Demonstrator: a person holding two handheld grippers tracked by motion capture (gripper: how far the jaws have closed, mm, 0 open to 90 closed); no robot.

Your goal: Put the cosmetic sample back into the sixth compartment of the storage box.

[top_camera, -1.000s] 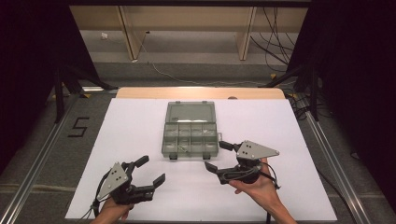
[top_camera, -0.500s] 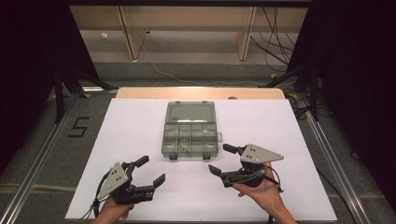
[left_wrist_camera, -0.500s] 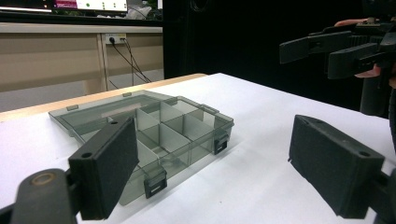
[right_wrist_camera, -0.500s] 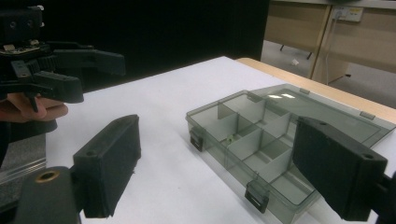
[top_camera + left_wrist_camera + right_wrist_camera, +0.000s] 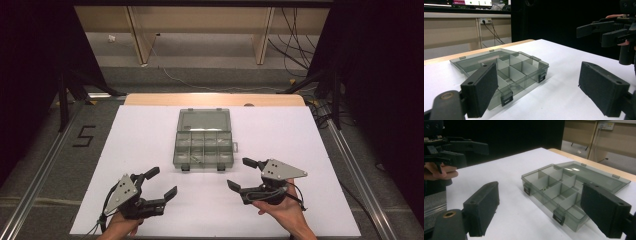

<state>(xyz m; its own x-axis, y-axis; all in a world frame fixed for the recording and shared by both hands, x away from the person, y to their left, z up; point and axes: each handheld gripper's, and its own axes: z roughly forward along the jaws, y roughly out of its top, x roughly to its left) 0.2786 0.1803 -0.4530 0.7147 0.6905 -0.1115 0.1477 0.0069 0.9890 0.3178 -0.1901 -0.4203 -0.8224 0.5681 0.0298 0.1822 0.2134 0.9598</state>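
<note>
Left gripper (image 5: 159,183): held low at the near-left of the table (image 5: 150,135), jaws wide apart, holding nothing. Right gripper (image 5: 243,174): near-right, hand (image 5: 280,207) beneath, jaws wide apart, holding nothing. The compartment box (image 5: 204,145) lies open at mid-table, beyond both grippers, lid (image 5: 204,120) flat behind.

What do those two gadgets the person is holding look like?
Each gripper, left and right, is black with two flat, block-shaped jaws that have small round holes near their tips. A grey three-cornered plate dotted with small dark spots sits on top of each. Thin dark cables trail back toward the person. No sleeves are visible on the forearms.
</note>
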